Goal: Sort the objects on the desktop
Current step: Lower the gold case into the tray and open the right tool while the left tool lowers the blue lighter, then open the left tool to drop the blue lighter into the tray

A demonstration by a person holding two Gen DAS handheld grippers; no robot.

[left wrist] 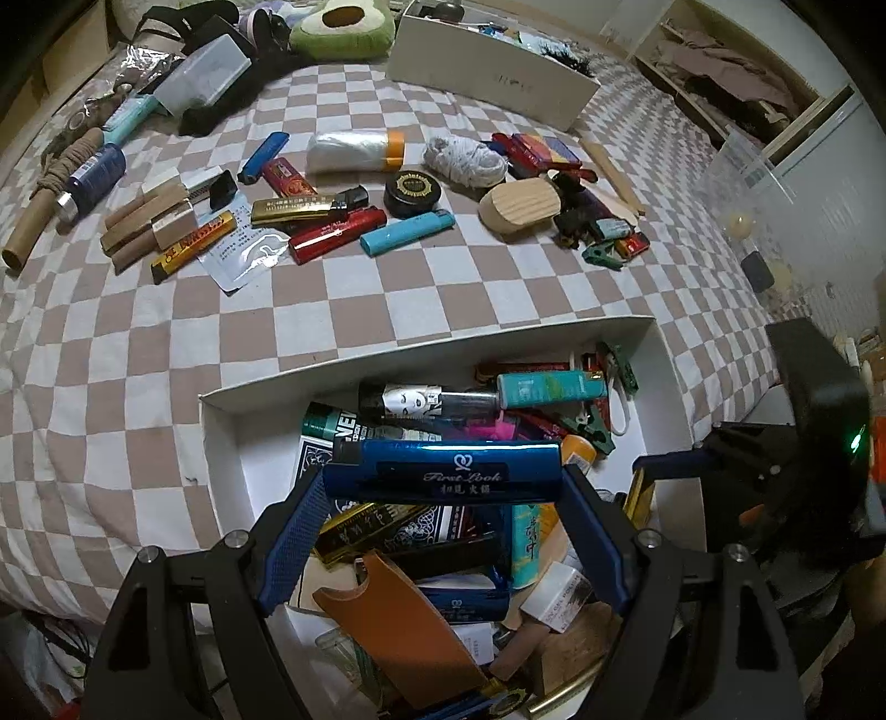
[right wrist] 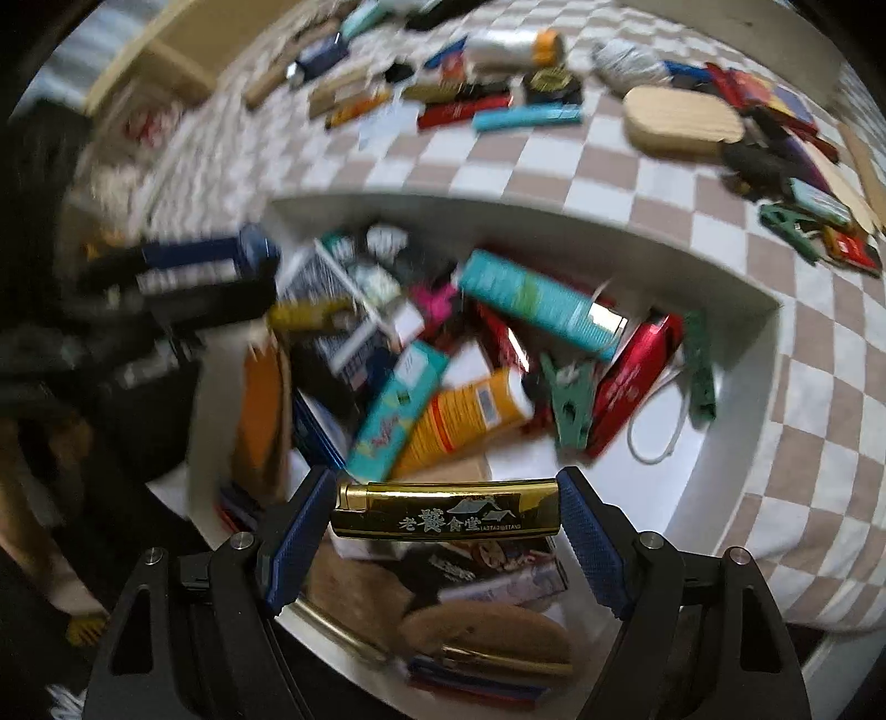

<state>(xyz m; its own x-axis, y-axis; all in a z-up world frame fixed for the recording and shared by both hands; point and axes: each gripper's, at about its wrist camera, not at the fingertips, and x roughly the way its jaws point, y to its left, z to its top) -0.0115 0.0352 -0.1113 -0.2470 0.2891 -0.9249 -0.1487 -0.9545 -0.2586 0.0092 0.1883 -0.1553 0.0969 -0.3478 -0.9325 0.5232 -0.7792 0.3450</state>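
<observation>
Surface: checkered bedspread [left wrist: 387, 288] in beige and white, covering a bed.
Blue lighter [left wrist: 443, 471]: lies crosswise between the left gripper's [left wrist: 443, 495] fingers, clamped at both ends, above the white box [left wrist: 221, 421].
Gold lighter [right wrist: 446, 508]: held the same way, crosswise in the right gripper [right wrist: 443, 512], both fingers pressed on its ends, over the box's near part.
White box: beneath and just beyond both sets of fingers, crammed with lighters, clips, a teal lighter [left wrist: 548, 385] and an orange tube [right wrist: 470, 412].
Beyond the box: a row of loose things on the bedspread, among them a light blue lighter [left wrist: 407, 232], a red lighter [left wrist: 338, 235], a round black tin [left wrist: 412, 191] and a wooden block [left wrist: 520, 207].
Far from the fingers: an avocado cushion [left wrist: 338, 25].
Right wrist view: blurred toward the left.
</observation>
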